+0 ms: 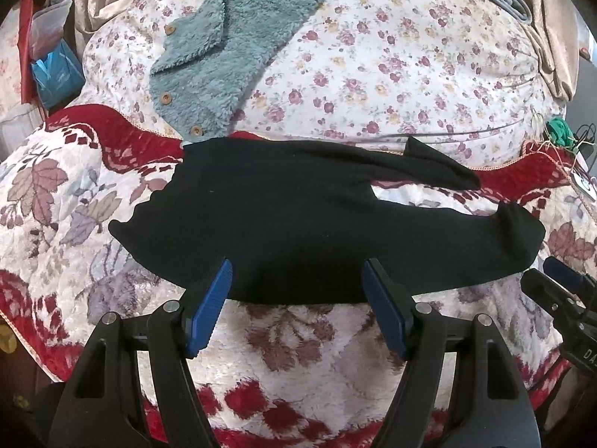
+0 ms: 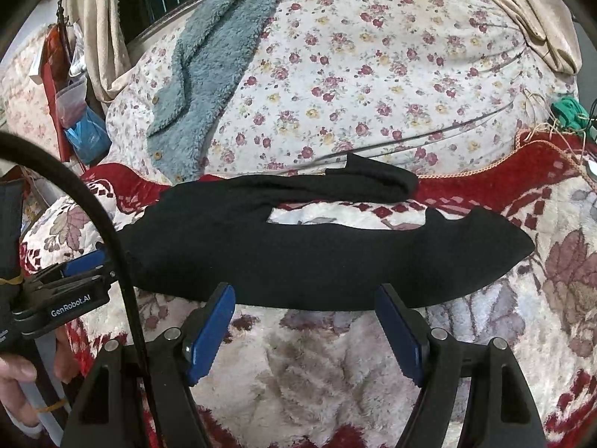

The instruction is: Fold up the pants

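Black pants (image 1: 291, 216) lie flat and sideways on a red and white leaf-patterned blanket (image 1: 291, 339). The waist is at the left, the two legs spread apart to the right. My left gripper (image 1: 296, 268) is open and empty, its blue pads over the near edge of the pants. My right gripper (image 2: 306, 295) is open and empty, at the near edge of the pants (image 2: 298, 246) further right. The left gripper also shows at the left of the right wrist view (image 2: 80, 265), and the right gripper shows at the right edge of the left wrist view (image 1: 567, 272).
A teal fleece jacket (image 1: 227, 59) lies on a floral sheet (image 1: 391, 74) behind the pants. Beige curtains (image 2: 537, 11) hang at the back. A blue bag (image 1: 56, 71) sits at the left. A black cable (image 2: 112, 231) crosses the right wrist view.
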The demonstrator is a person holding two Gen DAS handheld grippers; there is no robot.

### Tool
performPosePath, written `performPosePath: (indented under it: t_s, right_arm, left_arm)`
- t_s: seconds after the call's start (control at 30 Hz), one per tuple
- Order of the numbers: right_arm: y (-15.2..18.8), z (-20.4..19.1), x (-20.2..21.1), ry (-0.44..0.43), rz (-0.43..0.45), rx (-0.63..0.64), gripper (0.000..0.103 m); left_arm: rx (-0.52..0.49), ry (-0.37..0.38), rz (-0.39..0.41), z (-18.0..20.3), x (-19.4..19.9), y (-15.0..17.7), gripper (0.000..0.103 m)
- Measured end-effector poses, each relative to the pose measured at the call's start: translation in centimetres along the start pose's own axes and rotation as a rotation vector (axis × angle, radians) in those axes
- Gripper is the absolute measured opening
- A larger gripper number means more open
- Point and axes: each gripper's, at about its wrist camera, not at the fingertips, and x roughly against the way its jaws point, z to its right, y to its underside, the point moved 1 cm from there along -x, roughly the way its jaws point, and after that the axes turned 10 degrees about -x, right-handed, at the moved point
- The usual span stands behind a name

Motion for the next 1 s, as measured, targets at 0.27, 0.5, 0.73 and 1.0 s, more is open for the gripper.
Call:
performPosePath:
  t_s: [0.27, 0.5, 0.73, 1.0]
  right_arm:
    - [0.3, 0.2, -0.4, -0.014, -0.009, -0.007, 0.076]
    - [0.4, -0.1, -1.0, -0.009, -0.024, 0.002, 0.076]
    - [0.1, -0.1, -1.4, -0.006, -0.037, 0.001, 0.076]
    - [-0.2, 0.8, -0.1, 0.009, -0.023, -0.016, 0.076]
  left_arm:
    - [0.036, -0.005, -0.030, -1.1, -0.7, 0.4, 0.073]
    - [0.044, -0.010, -0.039, -1.5, -1.1, 0.4, 0.073]
    - [0.047, -0.006, -0.038, -1.7, -1.3, 0.4, 0.073]
    - [0.023, 0.039, -0.058, 0.5, -2.4, -0.5, 0.073]
